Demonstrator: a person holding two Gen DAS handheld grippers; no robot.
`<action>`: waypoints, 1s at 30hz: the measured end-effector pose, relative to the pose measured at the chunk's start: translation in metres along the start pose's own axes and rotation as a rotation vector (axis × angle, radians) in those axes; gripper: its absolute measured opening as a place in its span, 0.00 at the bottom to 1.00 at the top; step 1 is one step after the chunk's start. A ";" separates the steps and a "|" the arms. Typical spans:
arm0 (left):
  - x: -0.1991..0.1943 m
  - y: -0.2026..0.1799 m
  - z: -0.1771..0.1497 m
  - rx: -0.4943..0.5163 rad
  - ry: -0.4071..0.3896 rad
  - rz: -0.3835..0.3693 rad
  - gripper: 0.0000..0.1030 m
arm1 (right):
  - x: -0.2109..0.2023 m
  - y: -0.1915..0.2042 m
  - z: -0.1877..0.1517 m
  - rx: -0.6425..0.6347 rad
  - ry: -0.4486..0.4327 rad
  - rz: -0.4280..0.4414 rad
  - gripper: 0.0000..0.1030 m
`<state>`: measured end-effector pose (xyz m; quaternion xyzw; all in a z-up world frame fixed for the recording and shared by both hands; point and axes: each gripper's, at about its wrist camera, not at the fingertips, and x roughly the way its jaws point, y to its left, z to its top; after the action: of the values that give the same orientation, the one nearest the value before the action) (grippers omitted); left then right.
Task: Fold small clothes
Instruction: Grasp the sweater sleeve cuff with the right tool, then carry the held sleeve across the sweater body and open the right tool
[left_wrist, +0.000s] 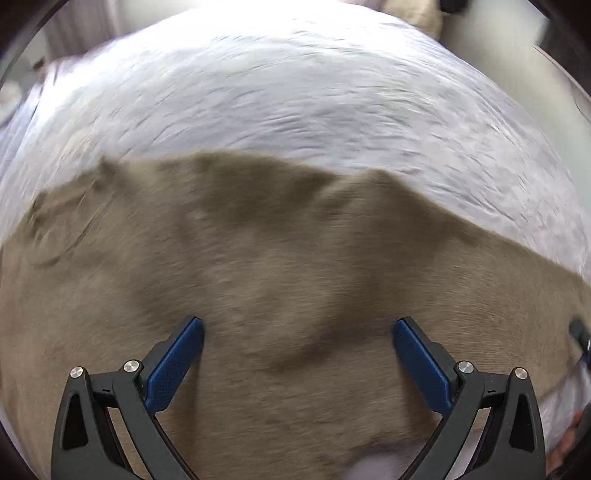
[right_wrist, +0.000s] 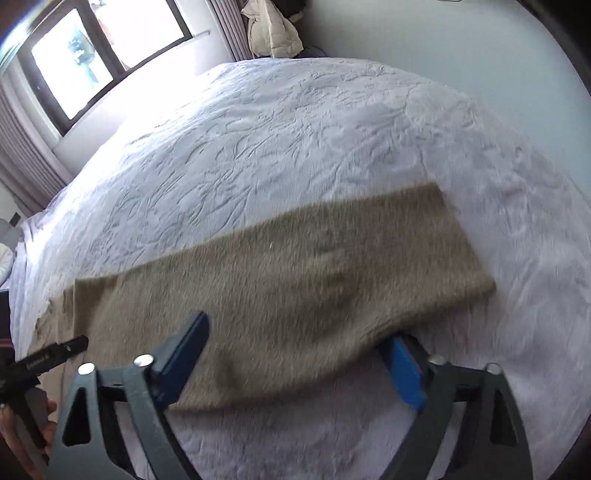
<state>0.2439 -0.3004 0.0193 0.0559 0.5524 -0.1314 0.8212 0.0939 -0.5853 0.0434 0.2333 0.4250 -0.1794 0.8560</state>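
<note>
Tan fuzzy cloth lies flat in a long strip on white bedspread; left gripper and right gripper both spread wide, grasping nothing.

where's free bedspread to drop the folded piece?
Free: the wide white bedspread between the tan cloth and the window, and the strip right of the cloth's end. Crowded: the near edge, where both hand-held grippers sit at the cloth.

Home bedroom — bed, window, curtains.
</note>
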 end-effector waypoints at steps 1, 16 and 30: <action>-0.002 -0.017 -0.003 0.069 -0.022 -0.002 1.00 | 0.002 -0.001 0.003 -0.001 -0.004 -0.012 0.65; -0.016 0.047 0.013 -0.203 -0.072 0.050 1.00 | -0.020 -0.024 0.013 -0.014 -0.144 0.052 0.07; -0.029 0.011 -0.007 -0.068 -0.076 -0.051 1.00 | 0.001 -0.046 0.016 0.055 -0.067 0.055 0.17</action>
<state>0.2300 -0.2834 0.0430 0.0089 0.5261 -0.1356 0.8395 0.0815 -0.6324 0.0399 0.2621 0.3845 -0.1751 0.8676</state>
